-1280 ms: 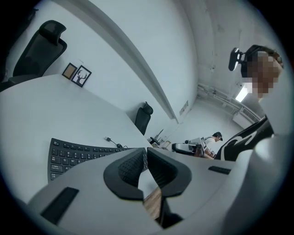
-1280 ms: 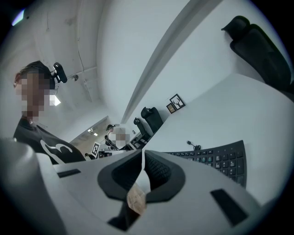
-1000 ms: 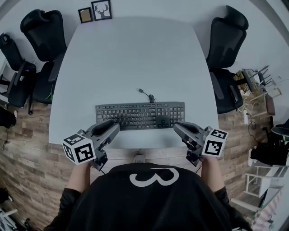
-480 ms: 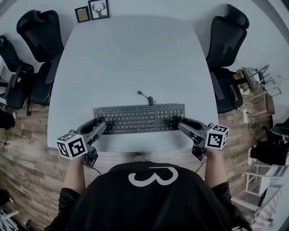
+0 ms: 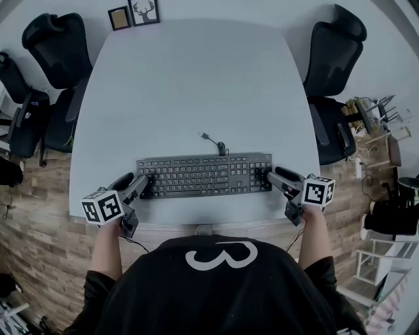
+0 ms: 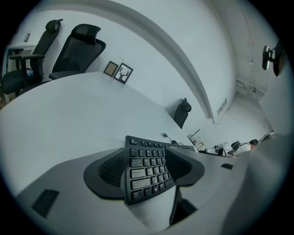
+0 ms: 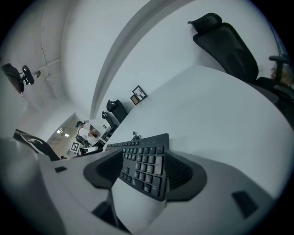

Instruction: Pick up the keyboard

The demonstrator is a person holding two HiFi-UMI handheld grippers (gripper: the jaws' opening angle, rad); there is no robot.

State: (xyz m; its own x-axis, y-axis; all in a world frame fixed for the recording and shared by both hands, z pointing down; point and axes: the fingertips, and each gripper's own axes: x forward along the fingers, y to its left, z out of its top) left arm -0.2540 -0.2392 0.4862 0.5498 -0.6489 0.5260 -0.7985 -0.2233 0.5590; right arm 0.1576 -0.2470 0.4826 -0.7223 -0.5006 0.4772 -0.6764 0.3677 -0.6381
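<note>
A black keyboard lies flat near the front edge of the white table, its cable curling away behind it. My left gripper is at the keyboard's left end and my right gripper at its right end. In the left gripper view the keyboard's left end sits between the wide jaws of the left gripper. In the right gripper view the number-pad end sits between the jaws of the right gripper. Both pairs of jaws are opening, and no pad visibly presses on the keyboard.
Black office chairs stand at the table's left and right. Two small picture frames lean at the far edge. A cluttered stand is off the right side. The floor is wooden.
Both grippers moved forward and down from the table's front edge to the keyboard's two ends. Their jaws spread wider. The keyboard has stayed in place.
</note>
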